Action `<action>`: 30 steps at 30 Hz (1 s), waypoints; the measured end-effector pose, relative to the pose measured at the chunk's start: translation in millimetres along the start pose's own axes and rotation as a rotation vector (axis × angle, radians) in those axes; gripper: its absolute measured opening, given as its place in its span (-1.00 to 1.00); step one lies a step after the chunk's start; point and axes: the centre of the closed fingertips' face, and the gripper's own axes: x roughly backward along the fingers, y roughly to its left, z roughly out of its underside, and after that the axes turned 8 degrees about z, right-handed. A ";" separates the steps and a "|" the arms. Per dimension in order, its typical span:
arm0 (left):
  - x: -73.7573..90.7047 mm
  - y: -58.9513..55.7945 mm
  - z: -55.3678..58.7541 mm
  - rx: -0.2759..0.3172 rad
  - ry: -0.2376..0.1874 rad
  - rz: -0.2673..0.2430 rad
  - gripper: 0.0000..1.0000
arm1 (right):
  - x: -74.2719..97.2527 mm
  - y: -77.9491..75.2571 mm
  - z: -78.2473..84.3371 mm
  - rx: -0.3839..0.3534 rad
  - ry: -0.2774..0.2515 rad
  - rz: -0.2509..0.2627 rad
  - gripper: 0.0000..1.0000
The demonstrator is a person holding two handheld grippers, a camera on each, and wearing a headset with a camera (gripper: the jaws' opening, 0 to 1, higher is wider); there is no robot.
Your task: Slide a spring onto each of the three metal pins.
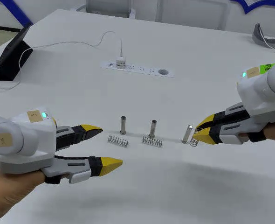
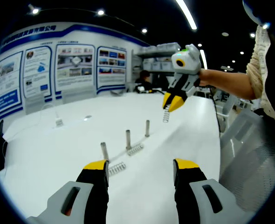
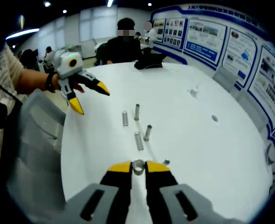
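Metal spring point(image 2: 166, 113) pinched by right gripper point(image 1: 197, 132); left gripper point(image 2: 140, 164) spread wide.

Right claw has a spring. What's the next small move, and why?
Probably nudge the right claw sideways until its spring hangs straight above the nearest pin, then lower it. The spring hangs in the air off to one side of that pin, not yet over its top, and the pin looks bare.
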 end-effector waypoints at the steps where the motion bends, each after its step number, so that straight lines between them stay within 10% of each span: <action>1: 0.3 0.1 0.4 0.003 -0.002 -0.002 0.13 | -0.4 -3.2 -0.6 -0.008 -0.003 0.006 -0.76; 30: 8.3 2.0 6.3 0.026 -0.014 -0.018 0.12 | -27.5 -48.5 -1.5 -0.083 0.003 0.122 -0.76</action>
